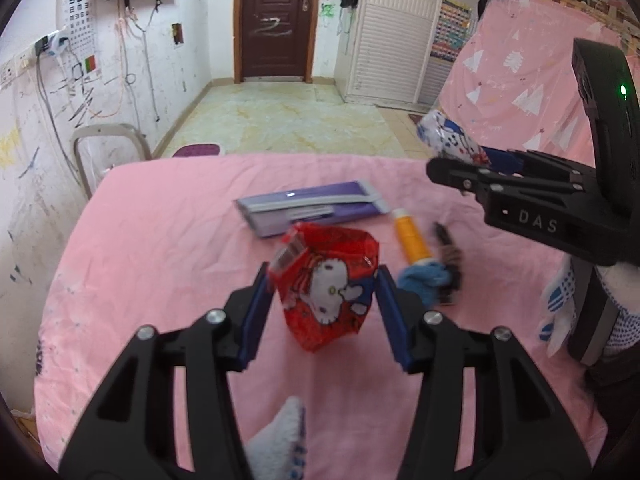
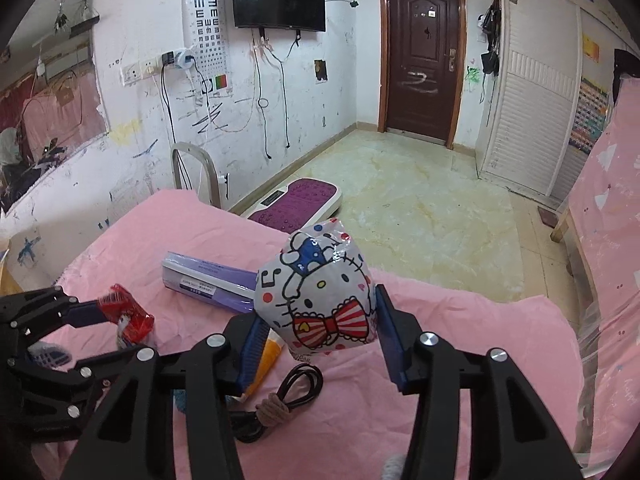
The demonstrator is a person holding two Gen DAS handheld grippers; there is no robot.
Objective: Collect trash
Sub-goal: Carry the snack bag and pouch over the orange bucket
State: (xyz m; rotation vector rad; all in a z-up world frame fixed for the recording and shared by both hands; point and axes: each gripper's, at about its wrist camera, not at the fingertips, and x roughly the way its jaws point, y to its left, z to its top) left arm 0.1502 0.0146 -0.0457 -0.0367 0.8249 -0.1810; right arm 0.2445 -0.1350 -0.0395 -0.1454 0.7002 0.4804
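Red wrapper (image 1: 326,286) pinched in left gripper (image 1: 322,292), lifted above pink table (image 1: 160,240); white wrapper (image 2: 318,300) clamped in right gripper (image 2: 316,320). Risk: slick, puffy film slips out, drops among tube (image 1: 412,238), cable (image 2: 296,390).

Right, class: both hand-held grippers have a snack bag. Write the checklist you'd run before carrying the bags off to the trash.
1. Left hand-held gripper clamped on red bag: ok.
2. Right hand-held gripper clamped on white bag: ok.
3. Both bags lifted clear of the pink cloth: ok.
4. Orange tube, purple box and black cable left on the cloth: ok.
5. Trash bin located: cannot tell, none in view.
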